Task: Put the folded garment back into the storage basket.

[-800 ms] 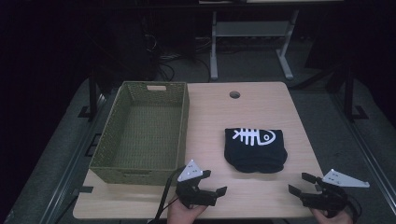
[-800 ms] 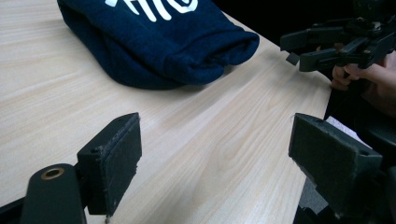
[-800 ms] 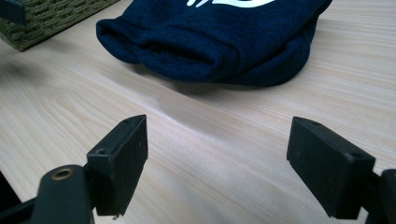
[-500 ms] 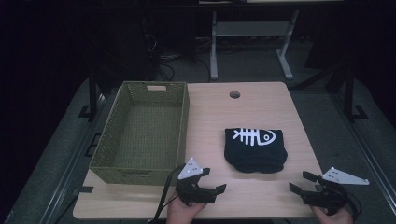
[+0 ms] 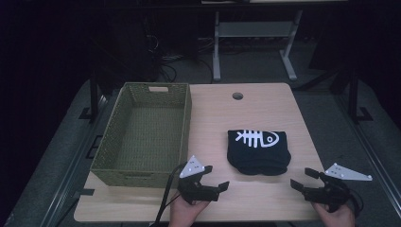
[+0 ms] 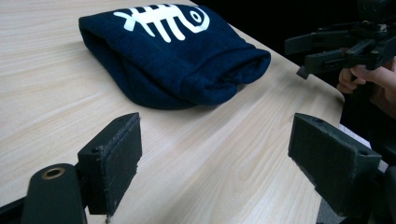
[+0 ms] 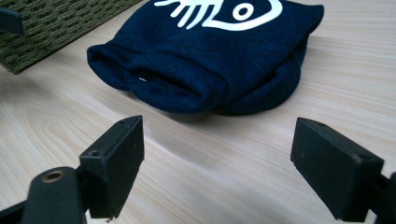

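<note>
A woven green basket (image 5: 144, 135) stood along the desk's (image 5: 215, 123) left edge, reaching from near the far edge almost to the near one. Nothing lay inside it; its woven floor showed bare. A handle slot was cut in its far wall.

To the right of the basket, toward the near right corner, lay a folded dark blue garment (image 5: 257, 150) with a white fish-skeleton print, flat on the desk and apart from the basket. A round hole (image 5: 237, 96) sat in the desk near the far edge.

The left tool (image 5: 215, 179) was held at the near edge, just beside the basket's near right corner, released, jaws wide with nothing between them. The right tool (image 5: 302, 179) was held at the near right corner, likewise released and holding nothing. Both pointed toward the garment, with bare desk between.
</note>
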The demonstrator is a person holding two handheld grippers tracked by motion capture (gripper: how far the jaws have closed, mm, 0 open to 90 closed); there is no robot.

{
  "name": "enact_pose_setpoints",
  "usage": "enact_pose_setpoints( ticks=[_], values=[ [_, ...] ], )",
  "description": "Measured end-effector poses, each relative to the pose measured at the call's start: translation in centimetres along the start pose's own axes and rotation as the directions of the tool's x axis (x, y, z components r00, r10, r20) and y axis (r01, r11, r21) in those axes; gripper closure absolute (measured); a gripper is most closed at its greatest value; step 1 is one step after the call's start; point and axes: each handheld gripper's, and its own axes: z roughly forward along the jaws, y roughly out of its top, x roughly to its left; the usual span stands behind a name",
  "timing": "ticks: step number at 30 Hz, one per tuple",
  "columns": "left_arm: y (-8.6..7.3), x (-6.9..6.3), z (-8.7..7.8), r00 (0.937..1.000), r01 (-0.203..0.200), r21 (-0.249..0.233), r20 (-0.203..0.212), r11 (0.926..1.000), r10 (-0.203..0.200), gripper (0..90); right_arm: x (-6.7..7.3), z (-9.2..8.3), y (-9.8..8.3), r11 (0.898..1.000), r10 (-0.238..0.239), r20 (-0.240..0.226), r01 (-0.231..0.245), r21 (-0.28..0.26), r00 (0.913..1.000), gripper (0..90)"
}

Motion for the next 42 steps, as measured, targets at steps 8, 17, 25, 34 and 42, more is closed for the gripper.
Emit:
enact_pose_setpoints(
  ticks=[8,17,25,34,42],
  values=[
    [0.9,0.1,1.3,0.9998,-0.013,0.009,-0.015,0.9999,0.013,17.0,0.0,0.8,1.2,0.999,-0.005,-0.016,0.005,0.032,0.9999,16.9],
    [1.7,0.3,3.7,0.9998,0.004,0.023,-0.02,0.9997,-0.004,17.0,-0.3,1.5,2.9,0.999,-0.016,-0.021,0.017,0.044,0.9996,16.9],
    [2.8,0.4,4.7,0.9996,0.016,0.009,-0.024,0.9998,-0.016,16.4,-1.0,2.0,4.0,0.998,-0.028,-0.006,0.029,0.053,0.9996,16.9],
    [3.3,1.0,6.1,0.9987,0.028,0.04,-0.044,0.9988,-0.026,16.4,-2.2,2.3,5.0,0.998,-0.027,0.005,0.027,0.063,0.9996,16.9],
    [4.1,1.3,7.4,0.997,0.069,0.01,-0.036,0.9976,-0.069,16.6,-3.5,2.5,6.0,0.999,-0.007,0.011,0.006,0.039,0.9999,16.9]
  ],
)
